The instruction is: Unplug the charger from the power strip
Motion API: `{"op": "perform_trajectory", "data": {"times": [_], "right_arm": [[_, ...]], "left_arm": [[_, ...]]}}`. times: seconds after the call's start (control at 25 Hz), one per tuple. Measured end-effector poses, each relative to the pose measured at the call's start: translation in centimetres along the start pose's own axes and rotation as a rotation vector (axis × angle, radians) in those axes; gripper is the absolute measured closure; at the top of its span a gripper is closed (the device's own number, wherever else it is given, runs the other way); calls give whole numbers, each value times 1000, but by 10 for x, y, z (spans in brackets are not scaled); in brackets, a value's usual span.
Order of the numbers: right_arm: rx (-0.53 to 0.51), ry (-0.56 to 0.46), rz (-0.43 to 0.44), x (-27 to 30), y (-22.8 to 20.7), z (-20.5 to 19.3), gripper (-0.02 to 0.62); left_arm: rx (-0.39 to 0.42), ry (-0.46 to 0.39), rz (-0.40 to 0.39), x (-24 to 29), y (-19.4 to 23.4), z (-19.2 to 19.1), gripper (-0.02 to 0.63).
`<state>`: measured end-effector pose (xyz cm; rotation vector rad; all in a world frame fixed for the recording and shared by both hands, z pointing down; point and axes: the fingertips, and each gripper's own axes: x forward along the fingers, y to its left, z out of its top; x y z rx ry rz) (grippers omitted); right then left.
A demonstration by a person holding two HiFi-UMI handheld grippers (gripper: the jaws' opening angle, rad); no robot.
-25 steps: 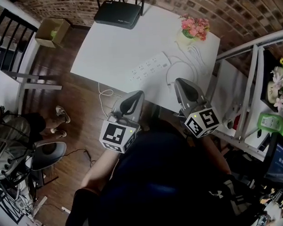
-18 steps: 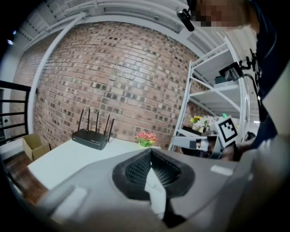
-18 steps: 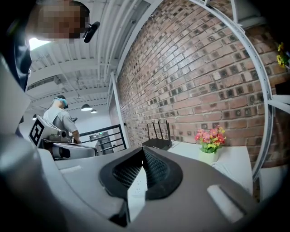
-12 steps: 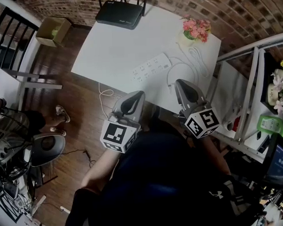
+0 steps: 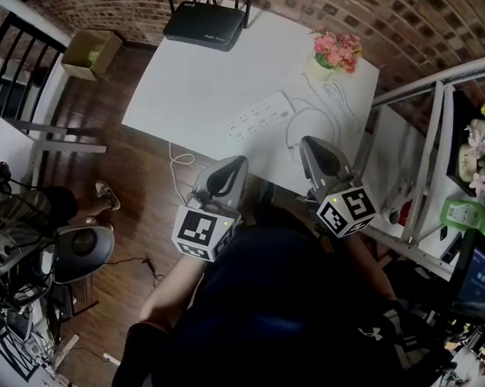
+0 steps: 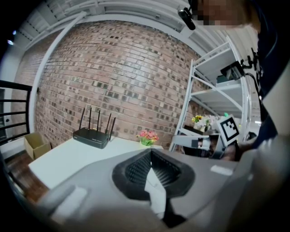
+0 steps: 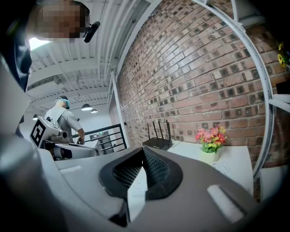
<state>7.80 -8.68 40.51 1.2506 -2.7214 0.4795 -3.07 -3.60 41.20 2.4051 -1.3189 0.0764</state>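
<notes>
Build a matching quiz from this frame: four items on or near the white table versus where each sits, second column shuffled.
1. router
2. flowers
3. power strip
4. cardboard box

A. on the wood floor, left of the table
B. mid-table, white cables beside it
C. table's far edge
D. table's far right corner

Pairs: 1-C, 2-D, 3-B, 4-A

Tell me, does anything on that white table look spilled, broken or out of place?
Nothing is spilled or broken. The power strip lies slanted on the table, a white cable loops loosely beside it, and a thin cord trails off the near edge to the floor. Untidy, not odd.
</notes>
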Motion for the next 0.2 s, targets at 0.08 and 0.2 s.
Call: {"op": "perform_trajectory", "data": {"times": [0.08, 0.2], "right_arm": [[1, 1, 0, 0, 0, 0, 584], [0, 4, 0, 1, 0, -1, 584]], "left_arm": [[-1, -4, -1, 0, 0, 0, 600], [0, -1, 3, 0, 2, 0, 600]]}}
